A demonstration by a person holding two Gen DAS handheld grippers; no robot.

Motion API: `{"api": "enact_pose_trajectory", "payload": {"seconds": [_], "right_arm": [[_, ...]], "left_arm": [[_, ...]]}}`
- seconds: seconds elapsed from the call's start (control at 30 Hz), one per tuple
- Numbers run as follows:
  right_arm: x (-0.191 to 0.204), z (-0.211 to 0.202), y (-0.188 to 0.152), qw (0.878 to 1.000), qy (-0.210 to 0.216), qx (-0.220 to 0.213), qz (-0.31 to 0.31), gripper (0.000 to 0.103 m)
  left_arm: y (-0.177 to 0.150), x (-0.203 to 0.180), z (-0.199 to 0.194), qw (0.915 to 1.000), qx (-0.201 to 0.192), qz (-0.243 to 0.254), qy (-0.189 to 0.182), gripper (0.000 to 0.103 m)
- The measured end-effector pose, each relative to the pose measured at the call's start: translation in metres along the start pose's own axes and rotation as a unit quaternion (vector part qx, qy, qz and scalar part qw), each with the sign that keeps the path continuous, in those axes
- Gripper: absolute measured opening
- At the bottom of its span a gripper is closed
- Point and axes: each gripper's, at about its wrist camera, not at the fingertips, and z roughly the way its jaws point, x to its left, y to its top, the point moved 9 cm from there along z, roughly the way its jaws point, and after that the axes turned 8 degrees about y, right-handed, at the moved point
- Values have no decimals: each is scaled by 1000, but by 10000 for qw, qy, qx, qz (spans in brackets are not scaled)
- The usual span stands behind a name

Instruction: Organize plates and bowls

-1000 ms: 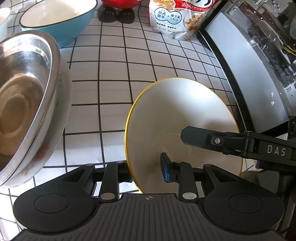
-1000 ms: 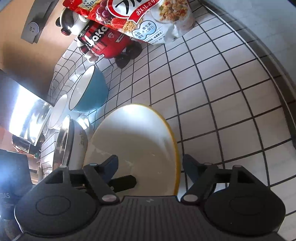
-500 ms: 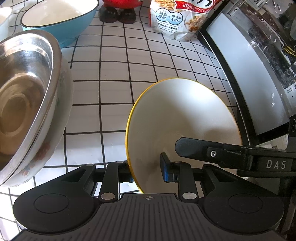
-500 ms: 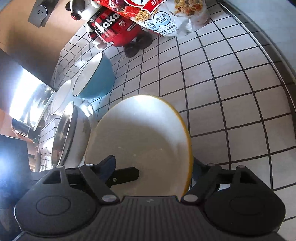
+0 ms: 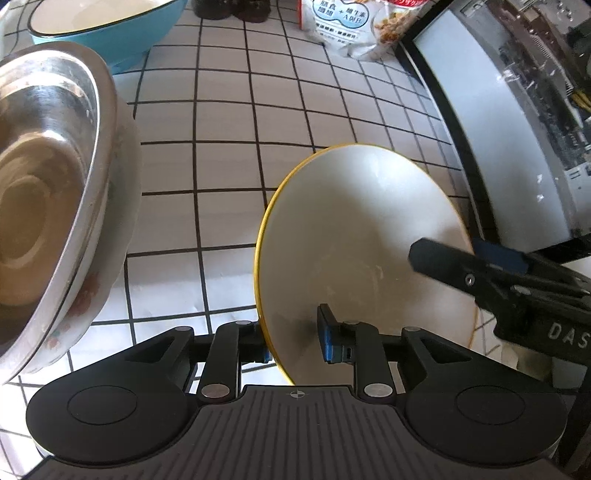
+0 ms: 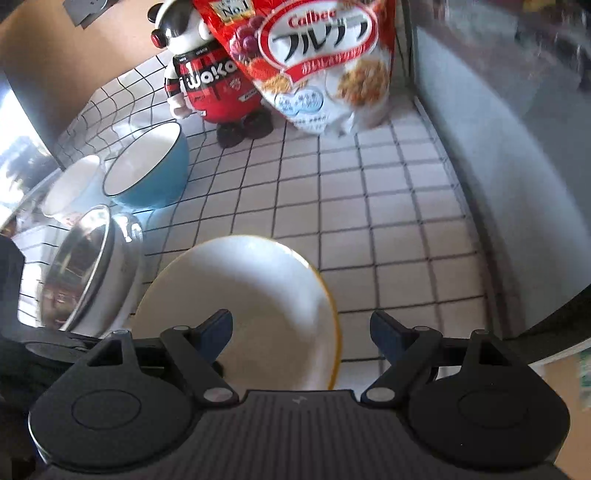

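White tiled counter (image 6: pixel 369 221) with dark grout, tan wall at the back left, a glossy dark-framed appliance panel (image 5: pixel 498 147) along the right side. Left gripper (image 5: pixel 295 341) has its two blue-padded fingers set either side of the near rim of the yellow-rimmed white plate (image 5: pixel 362 240): one pad outside under the rim, one inside on the plate face, gap narrow; it looks pinched on the rim, though pad contact is partly hidden. Plate is tipped up on edge, face towards the right, over the counter just right of the steel bowl (image 5: pixel 48 192). Steel bowl sits nested in a white bowl with a floral print (image 5: pixel 99 291), both close on the left of the left wrist view. Behind them the blue bowl (image 5: pixel 110 29) with a white inside; in the right wrist view another pale bowl (image 6: pixel 74 188) stands just beside the blue bowl. Right gripper (image 6: pixel 301 332) is spread wide, left finger over the plate face, right finger off to the right past the rim, neither visibly pressing the plate; it grips nothing. In the left wrist view the right gripper's dark finger reaches over the plate's far right edge. At the back of the counter, a red cereal bag (image 6: pixel 317 62) leaning beside a panda figure (image 6: pixel 210 85) in red.
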Motion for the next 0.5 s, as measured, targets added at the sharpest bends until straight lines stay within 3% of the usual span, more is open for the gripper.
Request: {"api": "enact_pose_trajectory", "payload": {"seconds": [0.17,0.3,0.37,0.5], "right_arm": [[9,-24,23,9976,-559,-265,-297,83],[38,-51,60,9934,-662,-711,-617,83],[64,-60,81,9883,-768,-949,-912,83],[119,-75,130,9811,-400,-1292,-1383,83]], "left_arm": [[8,7,-35,9992,-327,143,-205,31],[34,21,-89,9923,-1039,334,-577,30],[57,33,-125,9834,-1630,425,-681,30],[116,66,-212,9514,-2989,561,-487,30]]}}
